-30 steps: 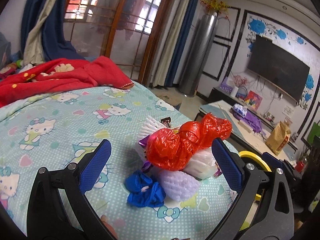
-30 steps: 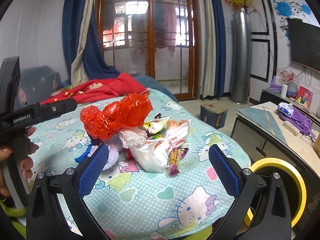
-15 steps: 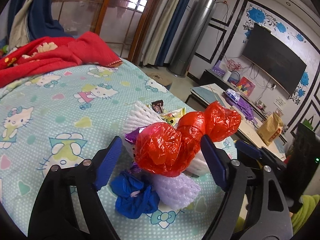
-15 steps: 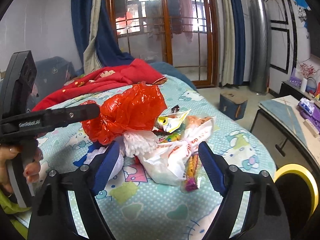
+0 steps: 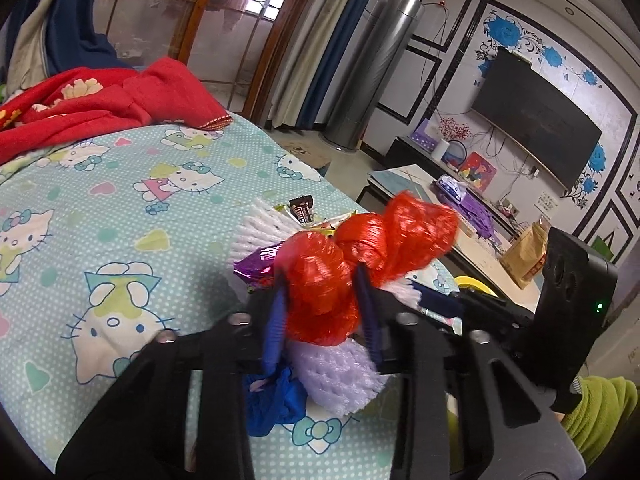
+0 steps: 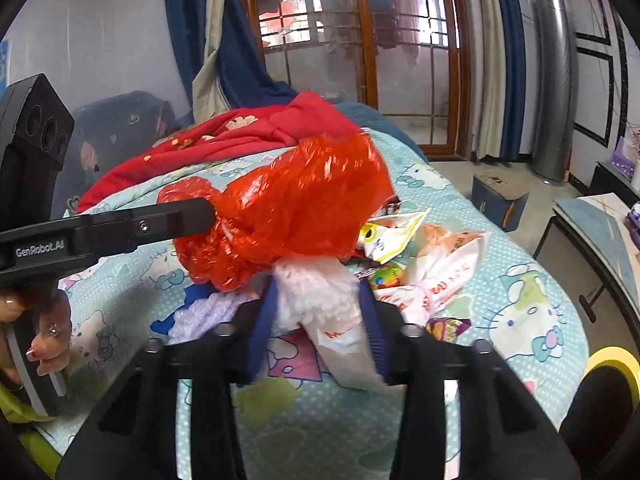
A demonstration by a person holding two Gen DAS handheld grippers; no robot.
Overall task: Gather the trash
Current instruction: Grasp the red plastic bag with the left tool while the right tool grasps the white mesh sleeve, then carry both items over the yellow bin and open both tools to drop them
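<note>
- Two grippers are working the same heap of trash, which sits on the bed's cartoon-cat sheet [image 5: 120,208] near its rounded foot end.
- The left gripper [image 5: 322,312] has its blue pads on either side of the crumpled red plastic bag [image 5: 320,292]; its jaws are closing, and the pads already press into the near lobe of the bag.
- From the right side, that same red plastic bag [image 6: 296,208] rises above the rest of the pile, with one black finger of the left gripper [image 6: 196,216] reaching into it from the left.
- The right gripper [image 6: 320,316] is closing too, with the white foam net and plastic wrapper [image 6: 316,296] between its pads and bunched against them.
- A lavender foam net [image 5: 340,372] lies directly under the red bag, touching it, and a crumpled blue bag [image 5: 276,396] sits just beside that, nearer the camera.
- Snack wrappers [image 6: 424,264] are scattered on the far right of the heap, one yellow and white, one white with red print.
- A chocolate bar wrapper [image 5: 302,208] lies at the back edge of the pile.
- A red blanket [image 5: 100,108] is rumpled at the head of the bed, well apart from the trash.
- A hand [image 6: 44,344] with painted nails grips the left tool's handle.
</note>
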